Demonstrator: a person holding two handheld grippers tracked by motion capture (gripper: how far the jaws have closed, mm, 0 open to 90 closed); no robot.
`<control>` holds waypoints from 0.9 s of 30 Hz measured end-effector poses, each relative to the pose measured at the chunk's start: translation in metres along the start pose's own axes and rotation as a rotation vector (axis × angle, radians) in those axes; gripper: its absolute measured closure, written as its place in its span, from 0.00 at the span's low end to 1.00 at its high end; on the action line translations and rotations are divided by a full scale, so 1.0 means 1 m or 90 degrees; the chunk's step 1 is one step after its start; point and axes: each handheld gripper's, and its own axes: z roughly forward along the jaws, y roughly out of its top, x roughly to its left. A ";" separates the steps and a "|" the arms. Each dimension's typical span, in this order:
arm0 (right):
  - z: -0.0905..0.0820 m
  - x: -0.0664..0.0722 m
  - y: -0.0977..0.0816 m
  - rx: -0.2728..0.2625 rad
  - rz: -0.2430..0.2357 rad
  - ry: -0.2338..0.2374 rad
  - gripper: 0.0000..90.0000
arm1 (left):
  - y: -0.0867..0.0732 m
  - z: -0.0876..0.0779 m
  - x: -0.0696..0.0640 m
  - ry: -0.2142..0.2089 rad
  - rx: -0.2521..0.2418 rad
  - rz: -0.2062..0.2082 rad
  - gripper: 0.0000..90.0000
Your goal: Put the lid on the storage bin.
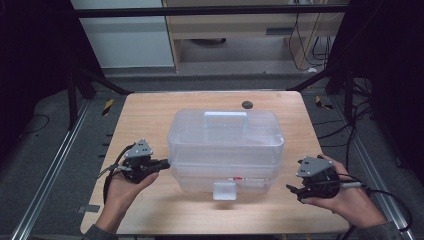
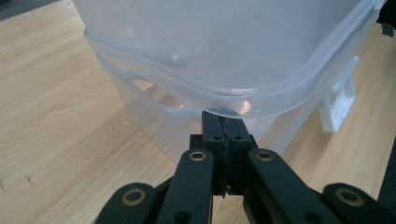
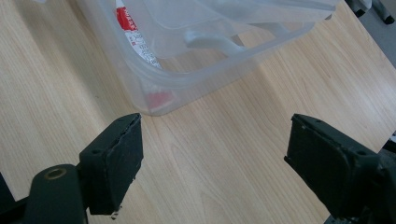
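Where the wooden bench [image 1: 150, 115] is widest, a clear plastic storage box [image 1: 225, 150] sits at its centre, lid [image 1: 225, 131] on top with a moulded handle [image 1: 225, 119] across its crown. The lid looks raised off the box body along the left side; a gap shows there in the left gripper view. A white latch tab [image 1: 224, 190] hangs at the near face, and a red-and-white label [image 3: 133, 35] runs along the box wall.

Left gripper [image 1: 165, 162]: held in the person's left hand [image 1: 122, 187], at the box's left side. Jaws clenched together, tips pressed flat with nothing seen between them, touching or just under the lid's rim [image 2: 243, 100] — cannot tell which.

Right gripper [image 1: 295, 192]: held in the right hand [image 1: 350, 197], near the box's right front corner but apart from it. Jaws released, spread wide, bare bench between them. Black pads [image 3: 123, 156] point toward the box corner.

A small dark round spot [image 1: 247, 105] lies on the bench behind the box. Cables trail from both grippers off the bench edges.
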 end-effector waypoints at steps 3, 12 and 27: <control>0.001 -0.001 0.000 0.004 0.002 -0.003 0.20 | -0.001 -0.001 0.000 0.009 0.017 0.014 1.00; 0.010 -0.014 -0.007 0.013 0.054 -0.056 0.21 | -0.009 -0.019 0.030 0.056 0.025 -0.013 1.00; 0.061 -0.056 -0.019 0.072 0.139 -0.081 0.24 | -0.026 0.008 0.081 0.107 0.128 -0.047 1.00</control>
